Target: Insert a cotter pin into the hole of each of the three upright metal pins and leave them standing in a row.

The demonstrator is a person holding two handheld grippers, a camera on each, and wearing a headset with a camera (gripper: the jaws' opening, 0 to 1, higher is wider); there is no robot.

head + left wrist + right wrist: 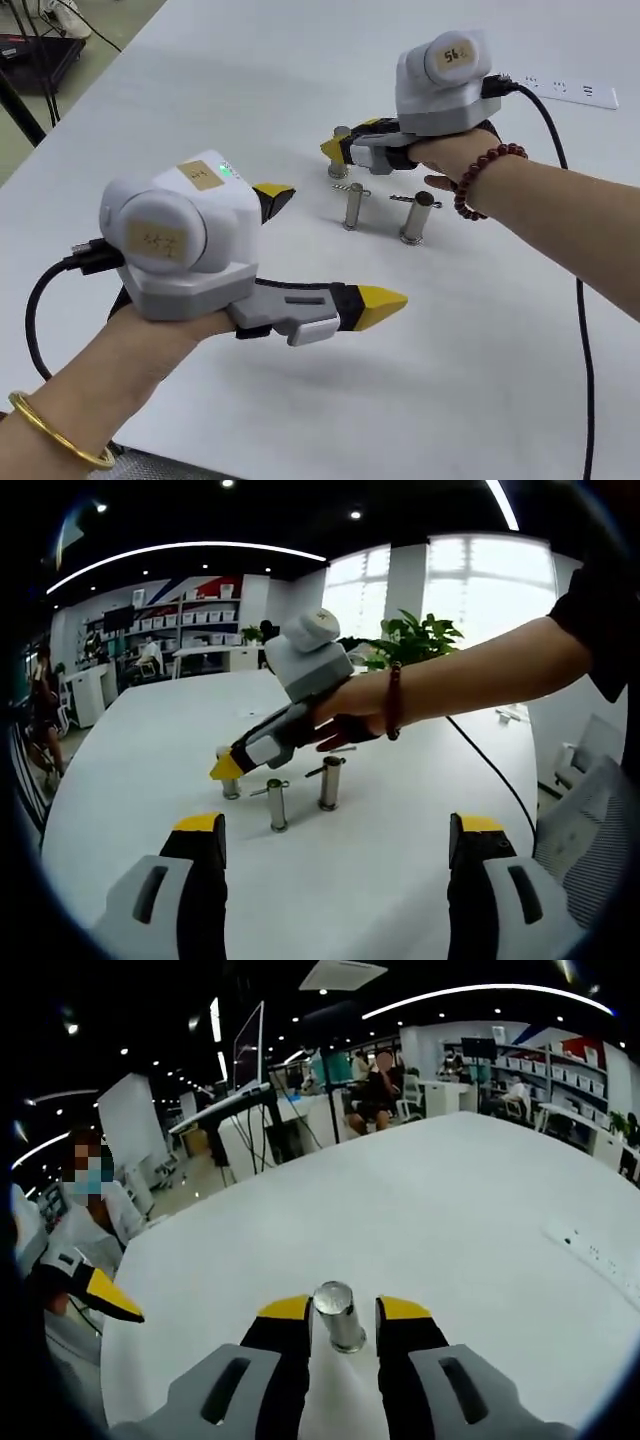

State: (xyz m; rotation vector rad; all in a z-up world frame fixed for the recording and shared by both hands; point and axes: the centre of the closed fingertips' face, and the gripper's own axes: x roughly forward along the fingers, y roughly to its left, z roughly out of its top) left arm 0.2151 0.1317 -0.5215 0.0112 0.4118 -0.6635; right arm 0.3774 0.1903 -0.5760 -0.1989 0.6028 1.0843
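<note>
Three upright metal pins stand on the white table (pixel 480 330). The middle pin (pixel 353 205) and the near-right pin (pixel 417 217) each carry a cotter pin through the top. My right gripper (pixel 338 150) reaches in from the right and is shut on the far pin (pixel 342 133). In the right gripper view that far pin (pixel 336 1315) stands between the yellow-tipped fingers (pixel 285 1312), and no cotter pin shows in it. My left gripper (pixel 330 248) hovers open and holds nothing, short of the row. The left gripper view shows the pins (pixel 277 805) ahead of my left gripper (pixel 338 830).
A white power strip (pixel 570 88) lies at the table's far right, and the right gripper's black cable (pixel 580 300) trails along the right side. Bare tabletop surrounds the pins. Desks, shelves and seated people (pixel 375 1085) fill the office beyond the table.
</note>
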